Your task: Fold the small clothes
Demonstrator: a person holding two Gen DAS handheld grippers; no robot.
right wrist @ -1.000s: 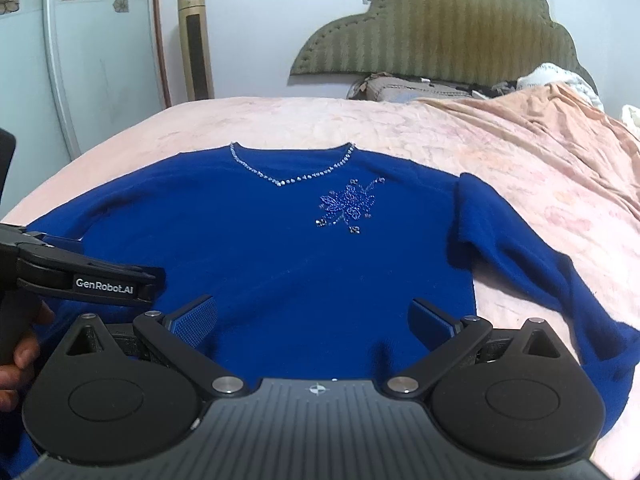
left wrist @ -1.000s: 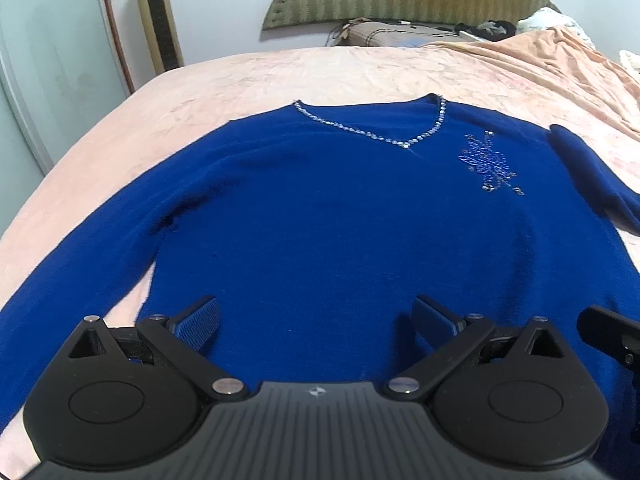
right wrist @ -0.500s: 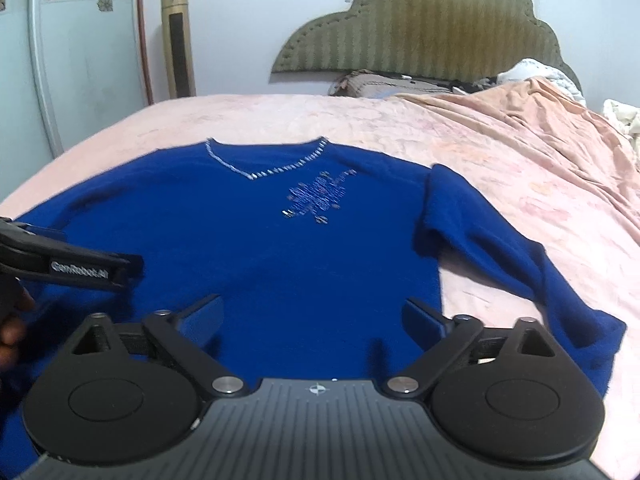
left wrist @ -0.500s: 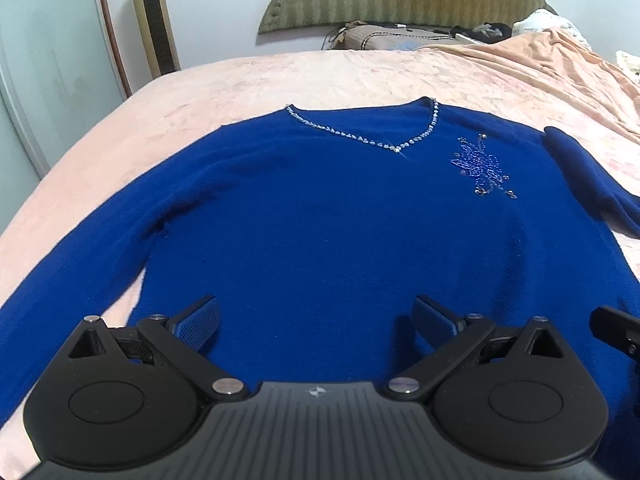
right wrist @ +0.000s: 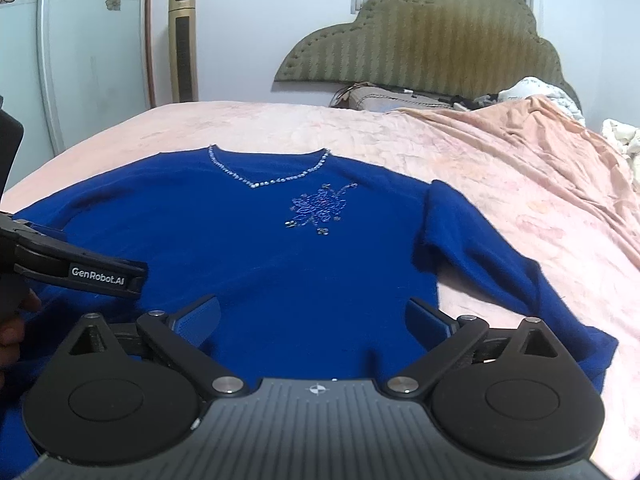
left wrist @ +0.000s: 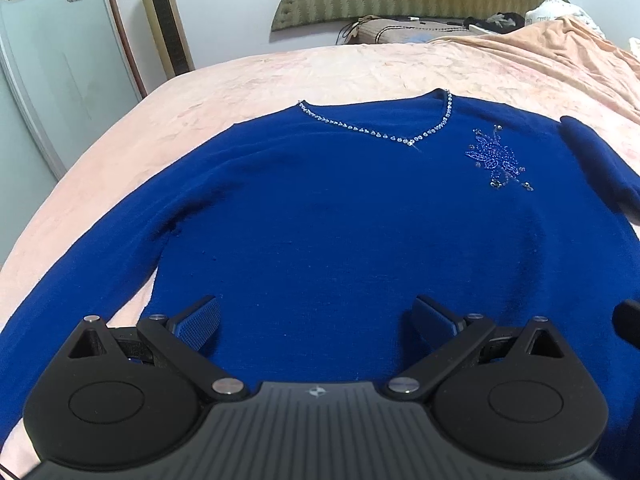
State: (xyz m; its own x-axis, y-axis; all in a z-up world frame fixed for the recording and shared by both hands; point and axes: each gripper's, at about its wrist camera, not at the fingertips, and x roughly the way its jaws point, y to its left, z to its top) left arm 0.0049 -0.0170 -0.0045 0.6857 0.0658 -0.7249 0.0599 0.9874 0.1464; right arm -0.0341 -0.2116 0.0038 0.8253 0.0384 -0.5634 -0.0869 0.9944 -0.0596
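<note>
Bedding first: a peach-pink blanket [right wrist: 520, 184] covers the bed from the near edge to the far edge, where an olive padded headboard [right wrist: 432, 36] rises against the wall; a rumpled fold of the blanket runs along the bed's right side, and brown pillows [right wrist: 384, 98] lie at the far edge under the headboard; a gold tower fan [right wrist: 183, 44] stands off the bed's far left corner, beside a frosted panel with flower stickers [right wrist: 80, 60].

Spread flat and face up on the blanket is the blue sweater [left wrist: 340, 216], its hem toward the near edge of the bed and its neckline toward the far edge; one sleeve [left wrist: 80, 276] stretches out toward the near left corner, the other sleeve [right wrist: 500, 268] angles down toward the bed's right side; a beaded V-neck trim [left wrist: 384, 128] marks the collar, and a small beaded flower [left wrist: 496, 160] sits just beside it on the chest.

Left gripper [left wrist: 316, 320] hovers over the sweater's lower body, jaws spread wide, nothing between them; right gripper [right wrist: 312, 318] hangs over the hem nearer the right sleeve, its jaws having just been opening, now fully wide with only cloth below, not gripped; the person's fingers [right wrist: 12, 320] show on the left tool's handle.
</note>
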